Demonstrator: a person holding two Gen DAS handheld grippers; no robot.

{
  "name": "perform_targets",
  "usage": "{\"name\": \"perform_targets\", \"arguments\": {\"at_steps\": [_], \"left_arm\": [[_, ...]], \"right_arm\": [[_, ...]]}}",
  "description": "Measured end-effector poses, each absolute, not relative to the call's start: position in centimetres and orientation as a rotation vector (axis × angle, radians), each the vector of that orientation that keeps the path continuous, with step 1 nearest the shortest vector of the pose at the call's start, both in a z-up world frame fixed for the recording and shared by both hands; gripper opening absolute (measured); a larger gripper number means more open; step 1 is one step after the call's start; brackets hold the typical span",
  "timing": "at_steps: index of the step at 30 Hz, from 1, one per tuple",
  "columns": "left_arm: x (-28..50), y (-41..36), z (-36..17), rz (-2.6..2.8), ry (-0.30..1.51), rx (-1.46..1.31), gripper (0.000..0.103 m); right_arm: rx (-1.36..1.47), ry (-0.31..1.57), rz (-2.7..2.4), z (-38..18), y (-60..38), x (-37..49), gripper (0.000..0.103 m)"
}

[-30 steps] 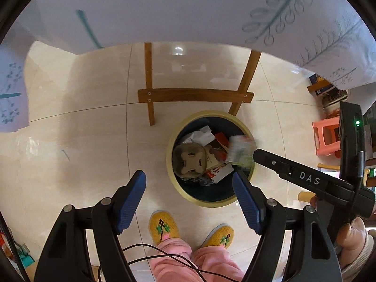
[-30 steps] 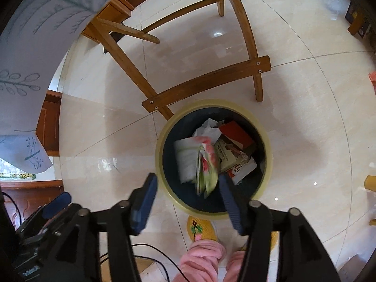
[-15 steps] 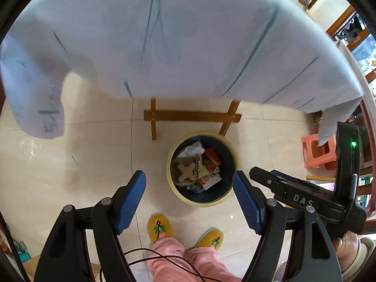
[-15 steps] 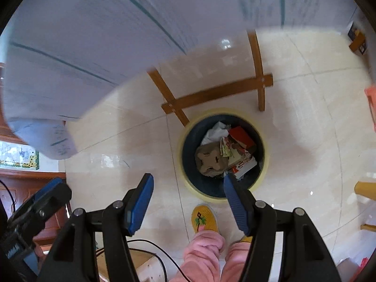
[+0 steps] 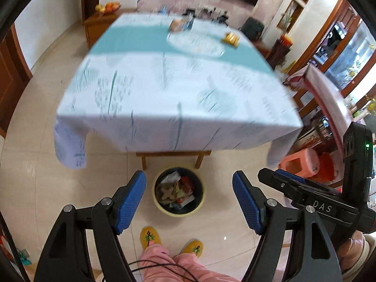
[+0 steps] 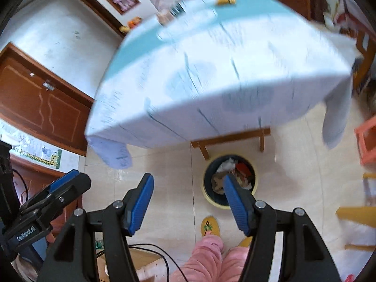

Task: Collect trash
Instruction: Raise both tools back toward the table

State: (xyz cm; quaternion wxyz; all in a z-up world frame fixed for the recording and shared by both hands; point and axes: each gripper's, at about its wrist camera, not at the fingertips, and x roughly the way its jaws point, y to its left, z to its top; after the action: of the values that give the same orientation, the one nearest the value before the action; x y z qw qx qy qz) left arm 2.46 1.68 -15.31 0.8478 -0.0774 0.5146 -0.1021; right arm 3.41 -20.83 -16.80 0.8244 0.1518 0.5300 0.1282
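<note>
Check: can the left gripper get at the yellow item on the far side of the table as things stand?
Probably yes. The left gripper is open and empty, above table height, and nothing stands between it and the yellow item on the tablecloth. It lies far across, so a long lean seems needed.

Both wrist views high, angled down — sharing bin (image 5: 178,191), table (image 5: 164,98)

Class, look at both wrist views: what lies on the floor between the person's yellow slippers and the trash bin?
Nothing: bare beige floor tile separates the yellow slippers from the trash bin, clearest in the left wrist view.
</note>
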Motion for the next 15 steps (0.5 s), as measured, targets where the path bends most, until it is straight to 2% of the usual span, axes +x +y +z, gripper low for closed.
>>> {"name": "perform_targets", "arguments": {"at_steps": [6, 15], "left_arm": [[1.4, -0.4, -8.3, -0.232, 0.976, -0.142, 0.075], [2.0, -2.8, -2.2, -0.257, 0.873, -0.103, 0.075]], "right_arm": [[0.328, 0.987, 0.306, -9.6, -22.5, 2.4, 0.062], [0.300, 0.859, 0.328, -3.9, -24.2, 3.3, 0.063]]}}
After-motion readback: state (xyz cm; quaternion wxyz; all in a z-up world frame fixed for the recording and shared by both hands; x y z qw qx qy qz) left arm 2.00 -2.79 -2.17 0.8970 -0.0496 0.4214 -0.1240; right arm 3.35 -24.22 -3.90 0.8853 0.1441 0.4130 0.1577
